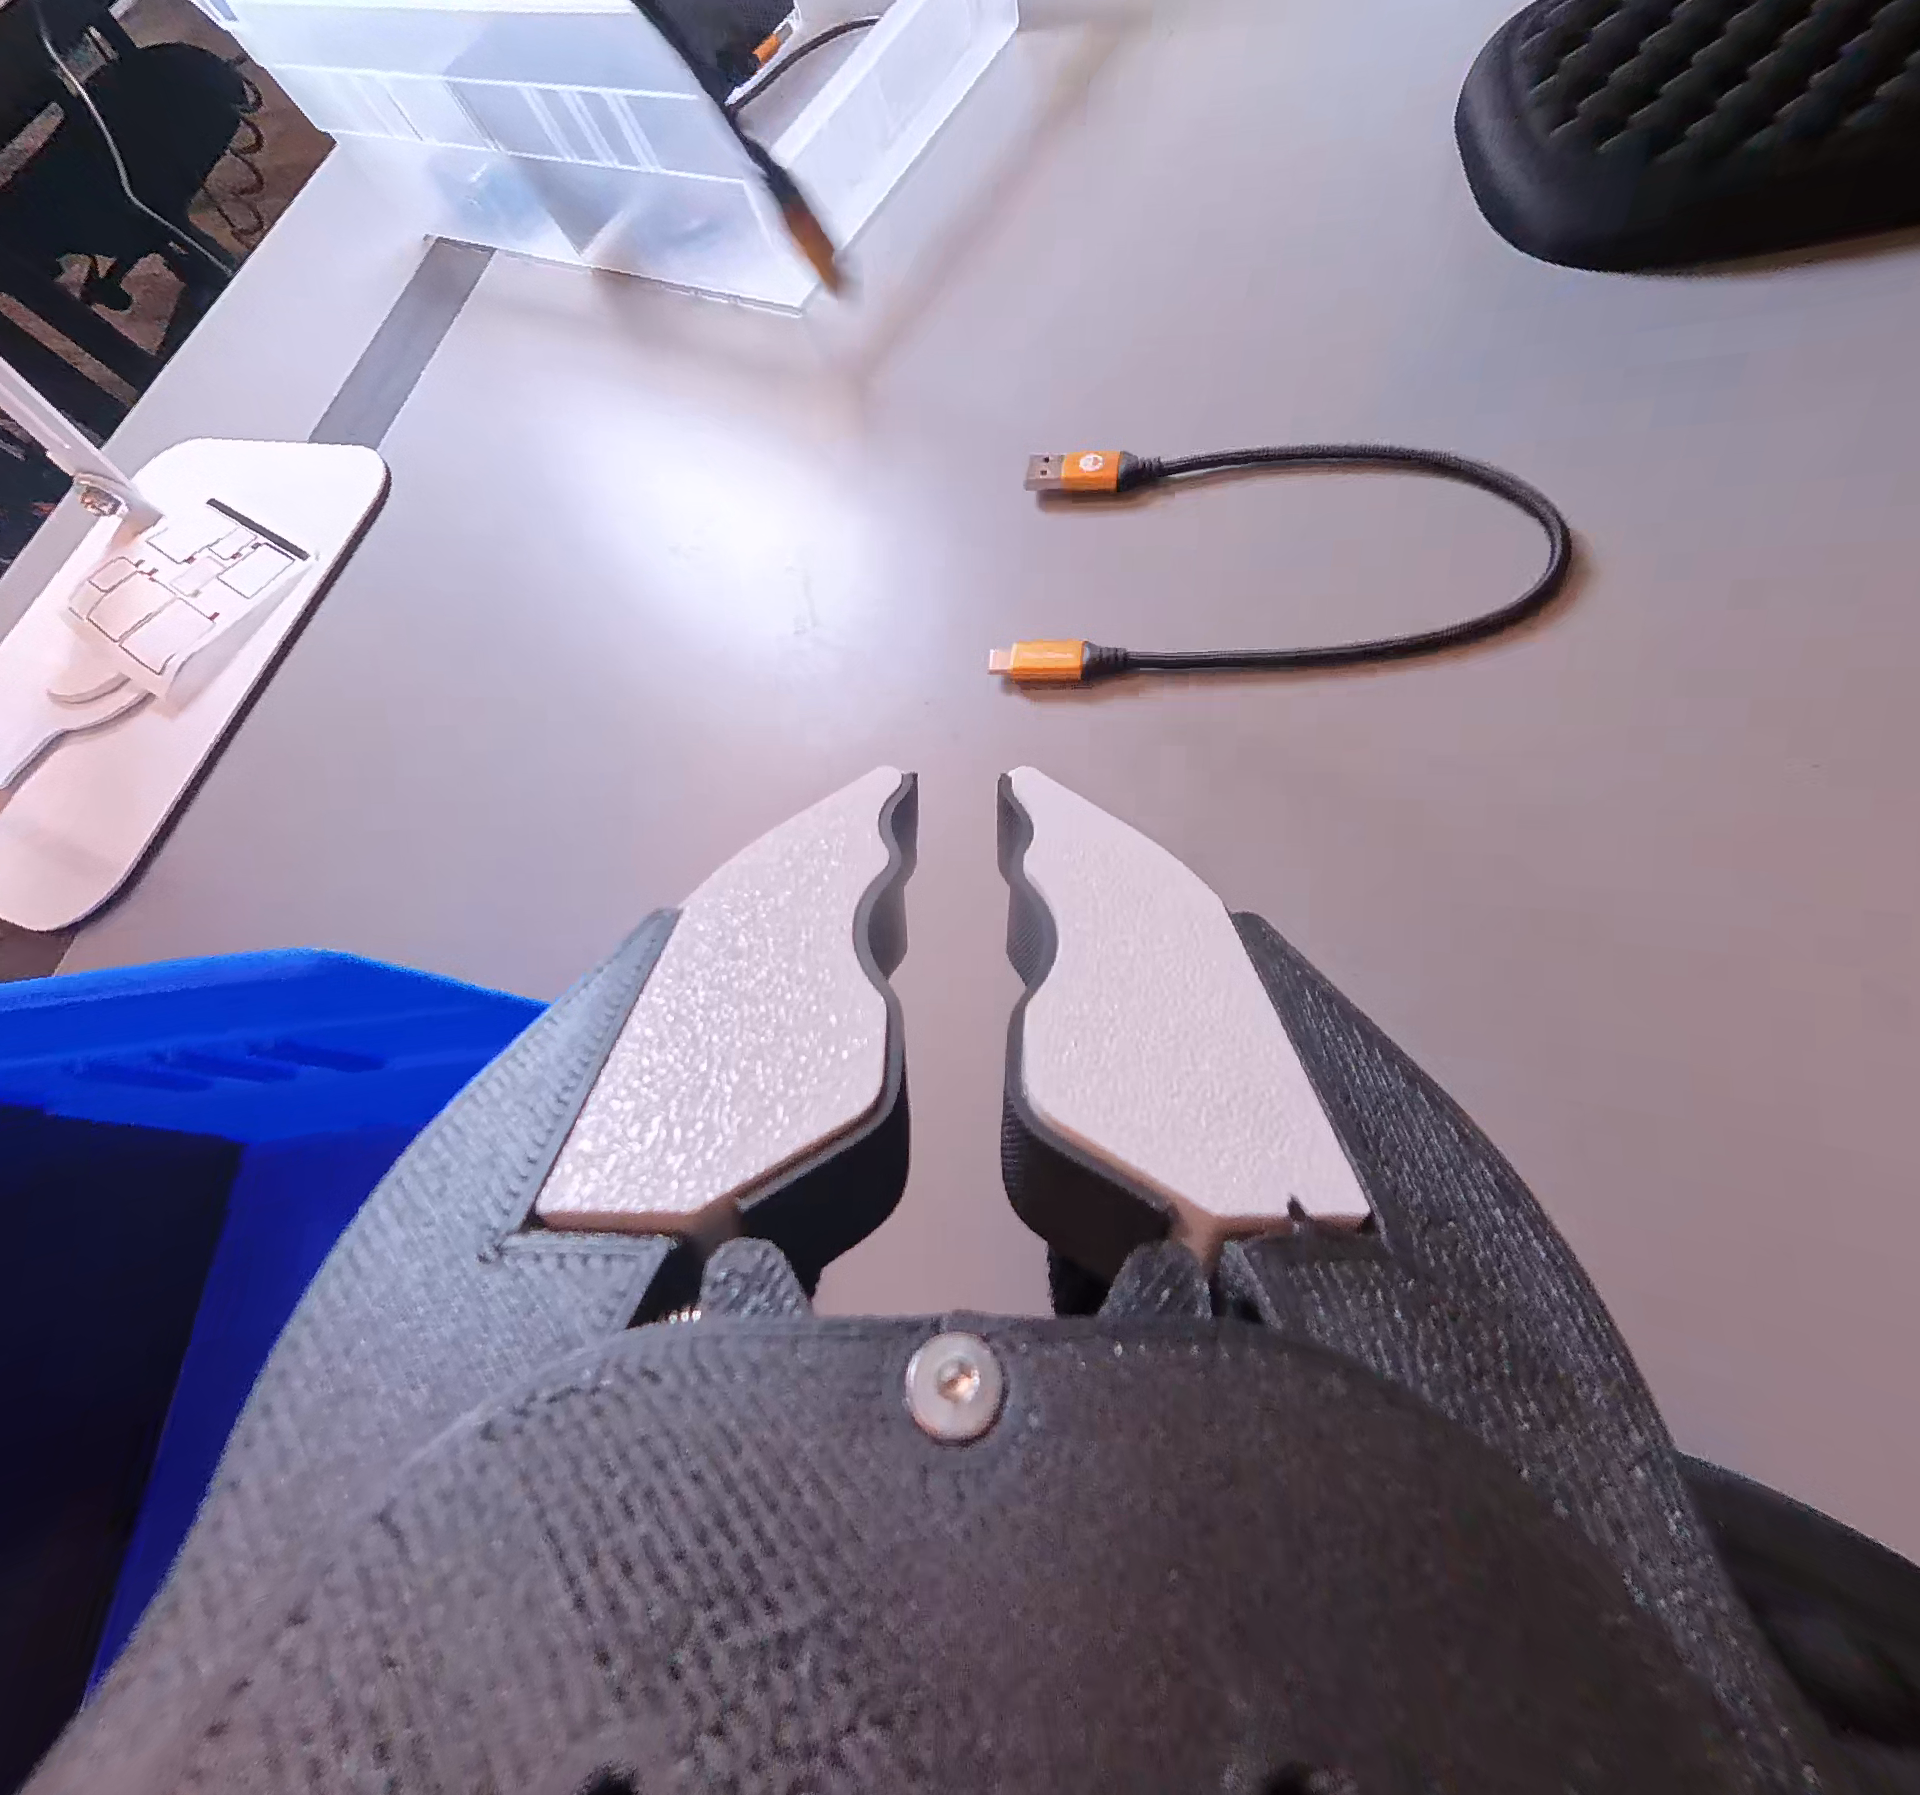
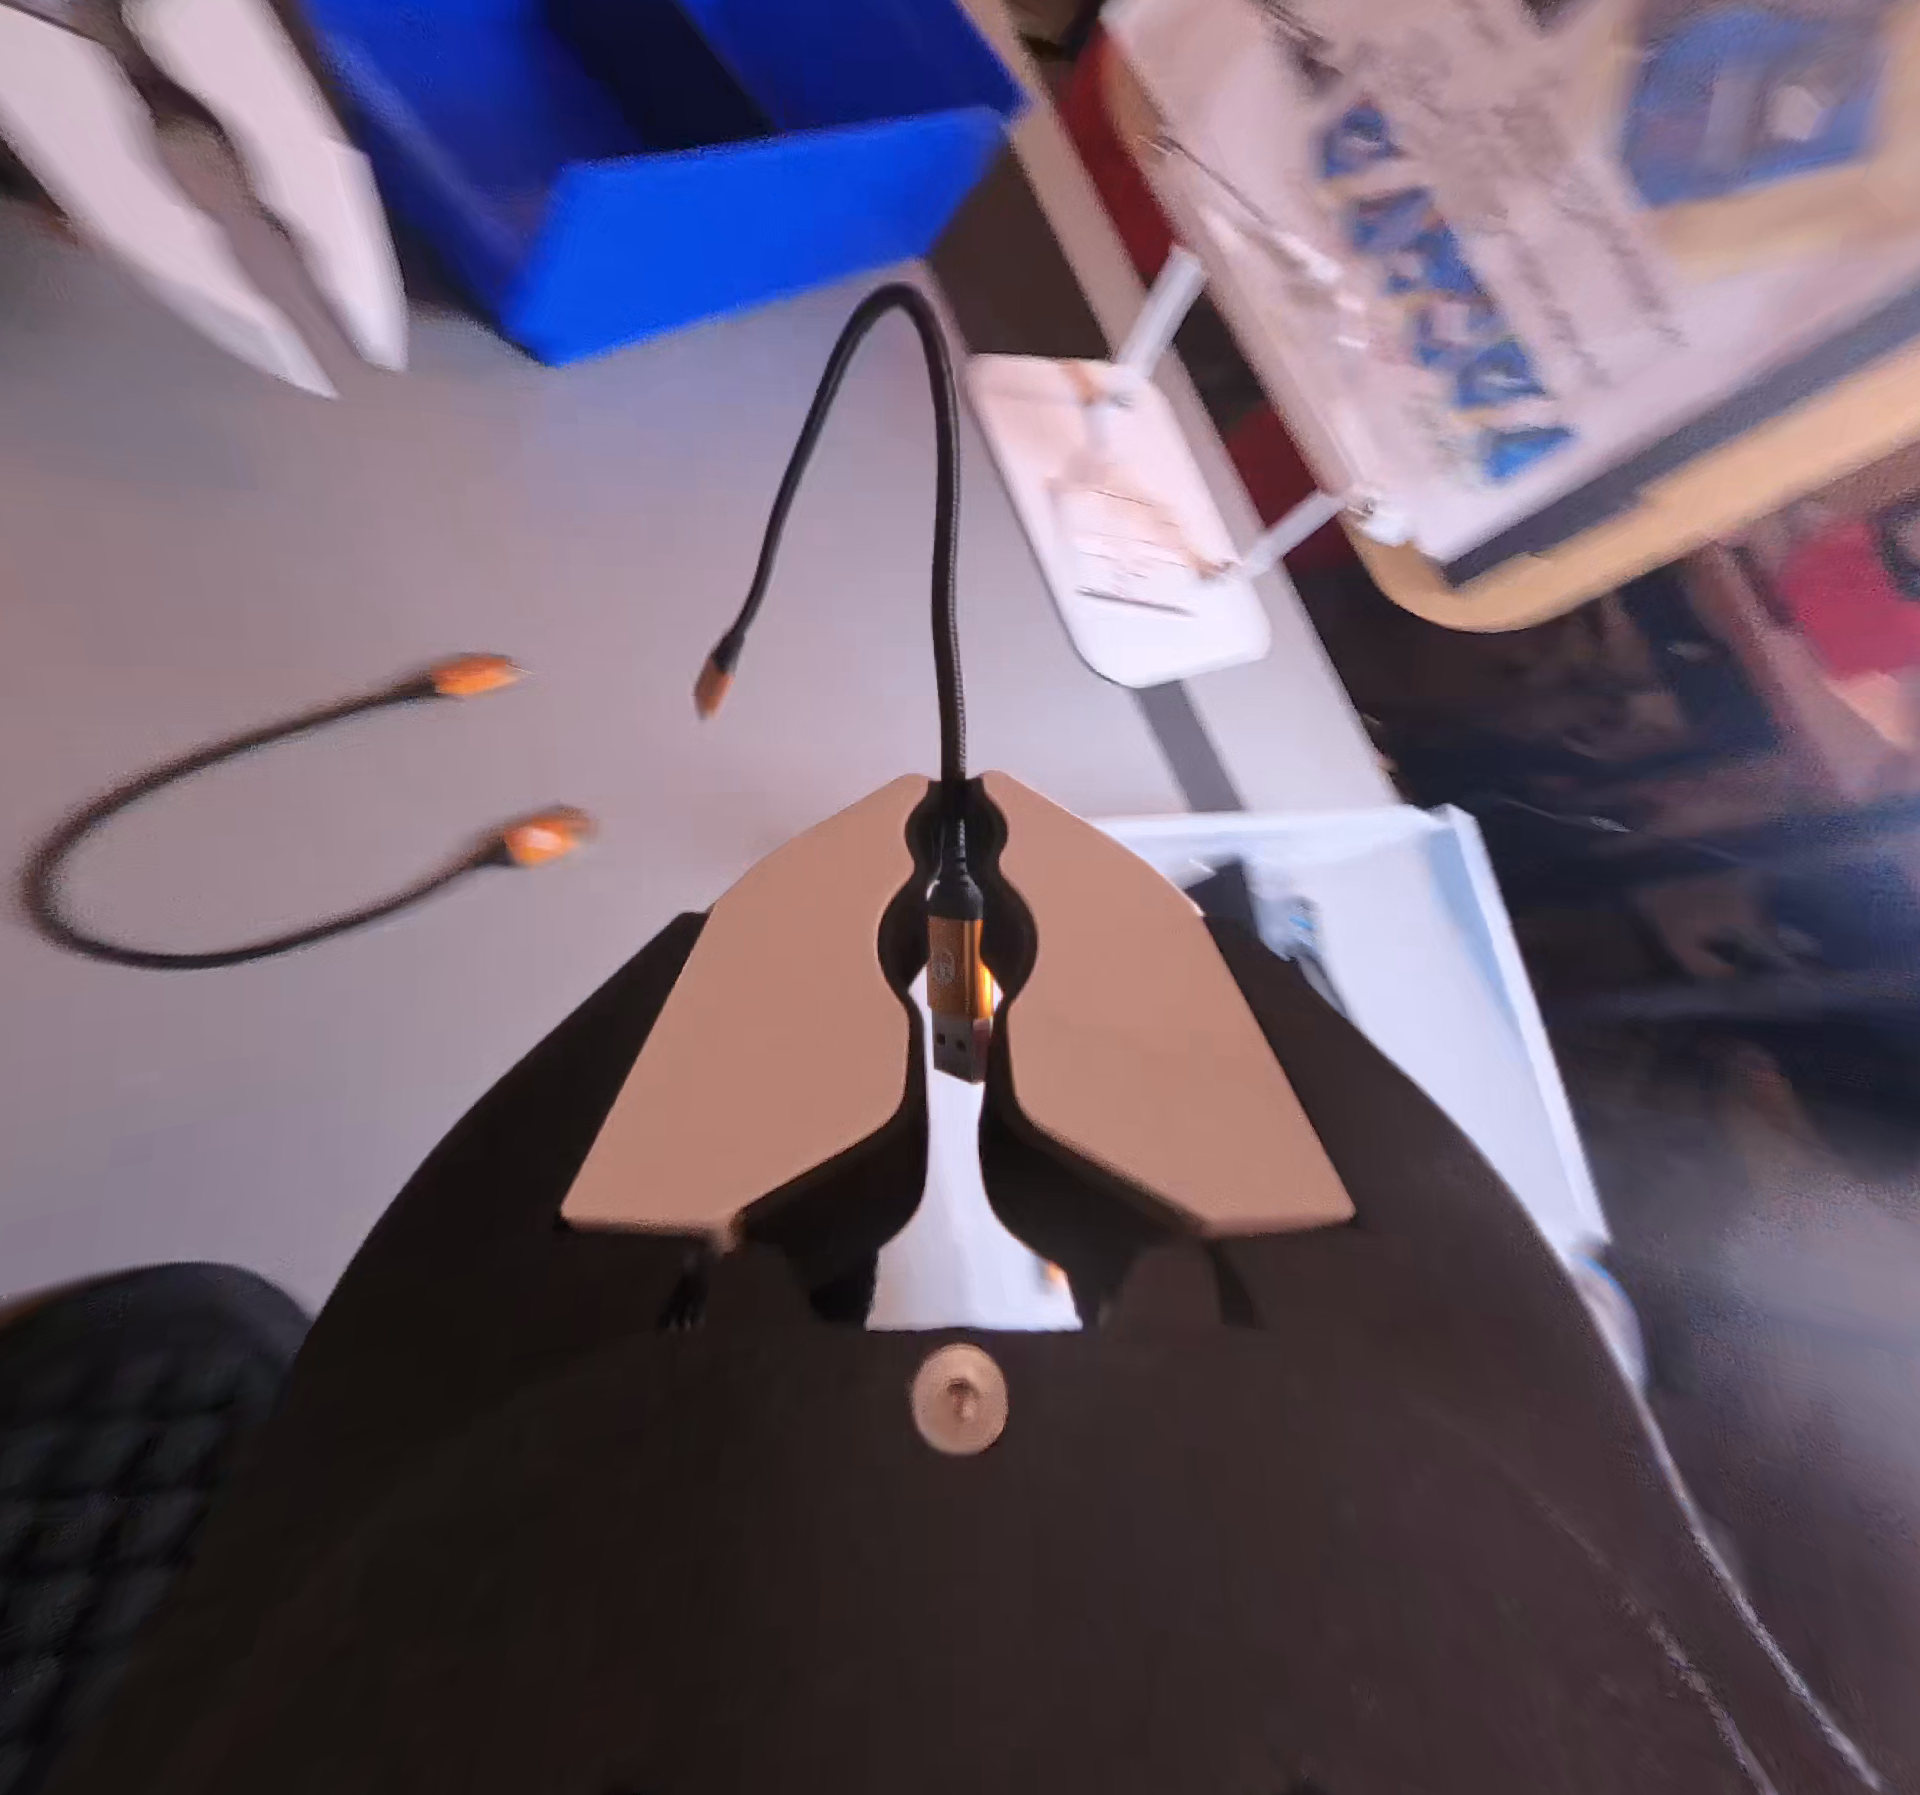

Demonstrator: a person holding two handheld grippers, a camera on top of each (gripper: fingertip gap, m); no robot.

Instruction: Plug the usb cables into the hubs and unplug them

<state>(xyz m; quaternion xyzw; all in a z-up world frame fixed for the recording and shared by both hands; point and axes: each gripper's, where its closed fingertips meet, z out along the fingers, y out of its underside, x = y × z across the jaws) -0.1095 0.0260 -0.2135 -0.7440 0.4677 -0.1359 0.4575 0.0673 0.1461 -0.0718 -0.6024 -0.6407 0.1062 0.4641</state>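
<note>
A: Between the right tongs (image 2: 957,789), what?
B: Black braided usb cable (image 2: 948,602), orange plug, pinched just behind it, above the white bin (image 2: 1475,997).
A: Left tongs (image 1: 957,777)?
B: Slightly spread, nothing held. Second cable (image 1: 1455,592), U-shaped on the tabletop (image 1: 623,602), beyond them.

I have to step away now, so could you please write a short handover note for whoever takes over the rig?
Right tool: shut on a cable, held behind its USB plug, free end dangling above the table.
Left tool: open, empty, above the table.
Second cable: loose on the table, ahead of the left tool.
White bin: holds a dark device and another cable.
Done or left: cannot tell; nothing is visibly plugged in now.
</note>
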